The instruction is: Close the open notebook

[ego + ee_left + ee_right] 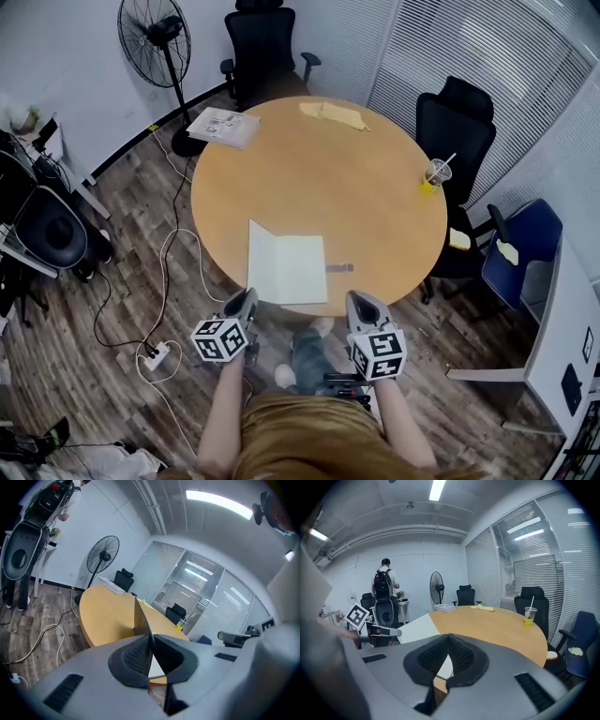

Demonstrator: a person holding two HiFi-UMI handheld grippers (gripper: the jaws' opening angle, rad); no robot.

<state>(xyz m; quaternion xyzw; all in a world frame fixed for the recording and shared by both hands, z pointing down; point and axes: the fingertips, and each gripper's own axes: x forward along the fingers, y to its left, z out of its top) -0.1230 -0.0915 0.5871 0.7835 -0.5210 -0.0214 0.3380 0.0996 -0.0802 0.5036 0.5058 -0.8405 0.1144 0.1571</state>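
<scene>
The notebook (291, 269) lies open at the near edge of the round wooden table (319, 178), white pages up. Its left leaf (140, 618) stands tilted up from the table, brown on the outside. My left gripper (250, 300) is at the notebook's near left corner, and in the left gripper view (151, 641) its jaws are shut on the edge of that raised leaf. My right gripper (357, 302) hovers just off the table edge to the right of the notebook. Its jaws (449, 639) are shut with nothing between them, and the white page (417, 626) shows beyond.
A drink cup with a straw (436, 174) stands at the table's right, a yellow cloth (334, 115) at the far side, a stack of papers (223, 127) at the far left. A small grey item (339, 268) lies beside the notebook. Black chairs (456, 131), a fan (156, 37) and floor cables (155, 354) surround the table.
</scene>
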